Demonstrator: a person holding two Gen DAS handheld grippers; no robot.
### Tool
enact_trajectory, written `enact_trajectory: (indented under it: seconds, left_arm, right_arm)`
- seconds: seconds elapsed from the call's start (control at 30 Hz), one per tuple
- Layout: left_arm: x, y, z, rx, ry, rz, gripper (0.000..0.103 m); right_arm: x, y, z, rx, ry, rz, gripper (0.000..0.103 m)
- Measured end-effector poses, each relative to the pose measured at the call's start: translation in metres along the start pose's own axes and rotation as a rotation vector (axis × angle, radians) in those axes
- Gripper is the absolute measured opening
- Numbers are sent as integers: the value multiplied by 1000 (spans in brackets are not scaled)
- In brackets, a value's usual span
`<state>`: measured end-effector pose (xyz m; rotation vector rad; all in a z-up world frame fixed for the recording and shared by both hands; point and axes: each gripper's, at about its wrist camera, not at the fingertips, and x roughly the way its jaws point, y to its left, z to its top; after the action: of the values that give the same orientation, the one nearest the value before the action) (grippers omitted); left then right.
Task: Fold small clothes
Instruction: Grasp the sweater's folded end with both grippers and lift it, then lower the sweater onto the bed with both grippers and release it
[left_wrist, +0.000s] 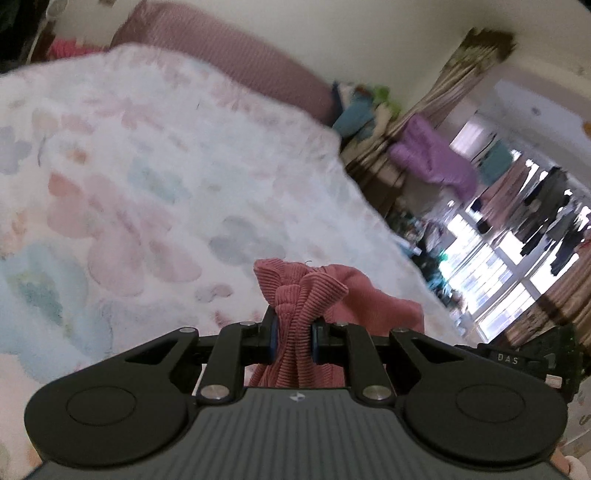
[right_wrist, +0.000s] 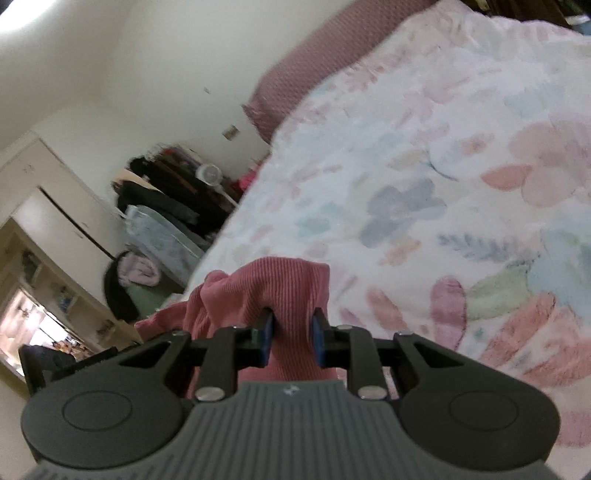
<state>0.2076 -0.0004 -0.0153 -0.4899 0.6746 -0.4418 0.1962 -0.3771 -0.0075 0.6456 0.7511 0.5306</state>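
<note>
A pink ribbed garment (left_wrist: 306, 295) is bunched between the blue pads of my left gripper (left_wrist: 293, 341), which is shut on it and holds it above the bed. My right gripper (right_wrist: 291, 341) is shut on another part of the same pink garment (right_wrist: 280, 288), also lifted. The cloth hangs down behind both grippers, so its lower part is hidden. The other gripper's black body shows at the right edge of the left wrist view (left_wrist: 517, 358).
A bed with a fluffy white floral blanket (left_wrist: 147, 184) fills both views (right_wrist: 424, 184). A mauve pillow (left_wrist: 229, 55) lies at its head. Piled clothes (right_wrist: 166, 206) and a wardrobe stand beside the bed; a bright window with hanging laundry (left_wrist: 535, 221) is beyond.
</note>
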Motion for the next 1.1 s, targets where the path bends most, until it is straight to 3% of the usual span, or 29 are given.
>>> enact_trajectory:
  seconds: [0.27,0.4,0.57,0.63,0.77,0.9,1.1]
  left_arm:
    - [100,55,22,-23,157,66,17]
    - [129,82,11,-45,227,89,17]
    - [152,106,0,-85,273,101,18]
    - [155,112,-3,-98,279,95,20]
    - [146,130,-3,-181,255,75,36]
    - [125,140,4,-228,224,101,37]
    - [88,110,17,-159,161,170,38]
  right_arm:
    - [91,-50,25,8,75,-95,17]
    - [120,-78,29,60,105,-134,8]
    - [144,-105,29,115,127,-151,8]
    - [151,-107,28,92,143,-177,7]
    - [159,-115,26,100,150,-208,7]
    - [153,-111,25,101,139,-224,16]
    - [126,-69,24,-82,82,-312,20]
